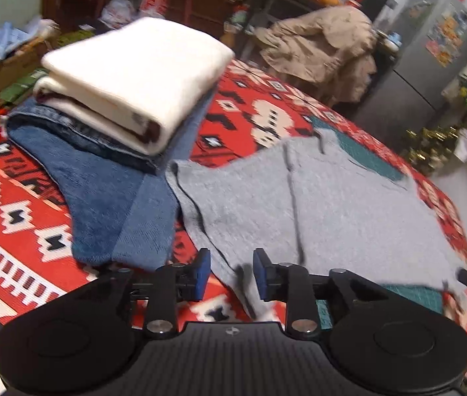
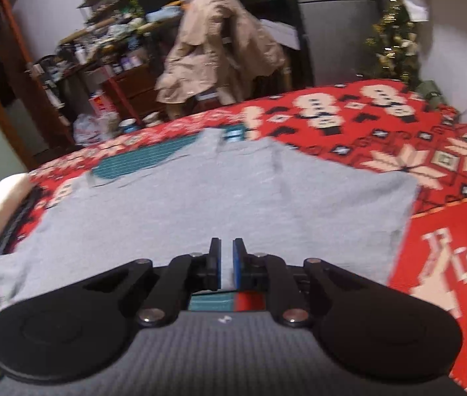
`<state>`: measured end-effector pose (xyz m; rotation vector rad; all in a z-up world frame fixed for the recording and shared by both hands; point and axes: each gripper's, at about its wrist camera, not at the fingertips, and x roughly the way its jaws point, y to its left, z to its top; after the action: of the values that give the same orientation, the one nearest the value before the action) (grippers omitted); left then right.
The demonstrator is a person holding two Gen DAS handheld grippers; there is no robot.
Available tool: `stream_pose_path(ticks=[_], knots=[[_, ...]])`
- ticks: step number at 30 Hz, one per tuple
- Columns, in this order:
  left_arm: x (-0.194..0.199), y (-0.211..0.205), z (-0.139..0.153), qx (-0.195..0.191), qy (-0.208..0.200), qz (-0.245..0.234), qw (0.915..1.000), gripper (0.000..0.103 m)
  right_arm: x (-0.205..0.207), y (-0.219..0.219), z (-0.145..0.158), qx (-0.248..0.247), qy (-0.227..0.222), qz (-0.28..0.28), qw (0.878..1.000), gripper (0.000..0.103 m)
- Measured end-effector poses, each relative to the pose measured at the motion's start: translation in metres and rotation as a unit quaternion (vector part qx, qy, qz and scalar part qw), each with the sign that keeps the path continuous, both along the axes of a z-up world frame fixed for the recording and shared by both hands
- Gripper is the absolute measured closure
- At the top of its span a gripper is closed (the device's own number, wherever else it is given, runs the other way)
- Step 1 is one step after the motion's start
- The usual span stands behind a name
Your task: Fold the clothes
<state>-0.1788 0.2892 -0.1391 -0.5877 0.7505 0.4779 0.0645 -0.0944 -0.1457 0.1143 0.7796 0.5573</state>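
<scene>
A red patterned blanket (image 2: pixel 382 138) with cream and black motifs covers the surface. Beyond its far edge a tan coat (image 2: pixel 213 49) hangs draped over a chair. Far left, cluttered shelves (image 2: pixel 114 39) hold bottles and boxes, with a white plastic bag (image 2: pixel 91 128) on the floor below. A grey fridge (image 1: pixel 431 56) carrying coloured stickers stands at the far right, and beside it a small decorated tree (image 2: pixel 395 43). Cardboard boxes (image 1: pixel 6 66) sit far left.

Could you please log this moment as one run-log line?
left claw: open, over grey garment edge | right claw: nearly shut, grip unclear | folded stack: beside
</scene>
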Motion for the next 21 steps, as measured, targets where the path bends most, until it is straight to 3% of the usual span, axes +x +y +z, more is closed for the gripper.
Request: stream_pose_path(ticks=[7,11,14,15,16,21], knots=[[0.012,-0.007,0.002,0.040,-0.005,0.017,0.9990,0.073,-0.020,0.028,0.013,0.017,-0.004,0.043,0.999,0.093],[0.018,0.001,-0.007,0.028,-0.004,0.030,0.9991,0.074,-0.027,0.037,0.017,0.024,-0.001,0.052,0.998,0.093],[0.020,0.006,-0.012,0.017,-0.003,0.037,0.9991,0.082,-0.030,0.040,0.016,0.026,0.003,0.057,0.998,0.092],[0.020,0.007,-0.013,0.015,-0.003,0.040,0.9991,0.088,-0.031,0.041,0.016,0.026,0.004,0.059,0.998,0.092],[0.020,0.008,-0.013,0.017,-0.004,0.044,0.9989,0.103,-0.032,0.041,0.016,0.026,0.005,0.060,0.998,0.092],[0.014,0.002,-0.001,0.065,-0.001,0.051,0.9966,0.103,-0.036,0.046,0.014,0.027,0.011,0.067,0.997,0.092]])
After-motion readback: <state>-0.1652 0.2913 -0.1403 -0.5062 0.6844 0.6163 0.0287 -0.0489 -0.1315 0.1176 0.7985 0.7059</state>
